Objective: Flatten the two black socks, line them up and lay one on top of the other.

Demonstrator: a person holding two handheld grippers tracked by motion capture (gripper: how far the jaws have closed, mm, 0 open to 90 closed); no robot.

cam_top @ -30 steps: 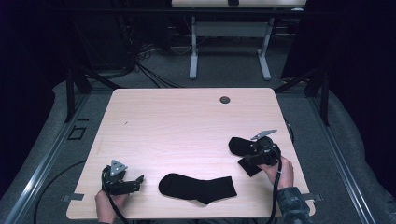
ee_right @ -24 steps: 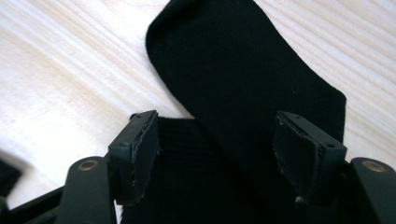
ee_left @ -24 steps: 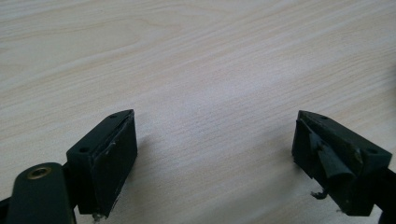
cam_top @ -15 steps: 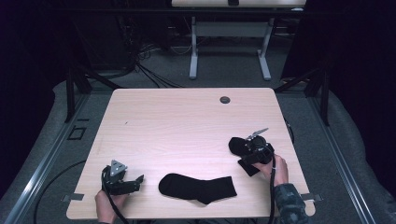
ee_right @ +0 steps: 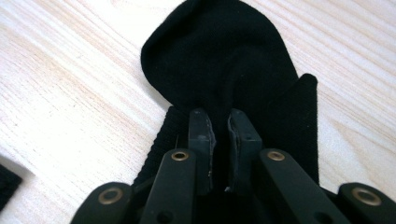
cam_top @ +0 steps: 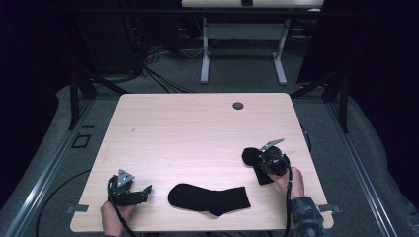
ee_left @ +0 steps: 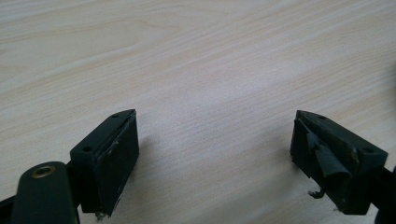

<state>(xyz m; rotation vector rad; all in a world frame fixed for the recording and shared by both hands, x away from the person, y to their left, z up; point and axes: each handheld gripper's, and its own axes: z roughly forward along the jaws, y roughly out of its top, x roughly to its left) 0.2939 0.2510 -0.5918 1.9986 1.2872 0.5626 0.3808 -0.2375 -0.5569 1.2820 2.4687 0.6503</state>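
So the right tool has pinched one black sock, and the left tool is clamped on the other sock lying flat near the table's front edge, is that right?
Not quite. The right tool has indeed pinched one black sock, but the left tool holds nothing: the left gripper view shows its jaws wide apart over bare table. In the high view the flat sock lies untouched beside it.

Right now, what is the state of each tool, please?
Left tool: open, holding nothing, over bare table.
Right tool: closed on a black sock.
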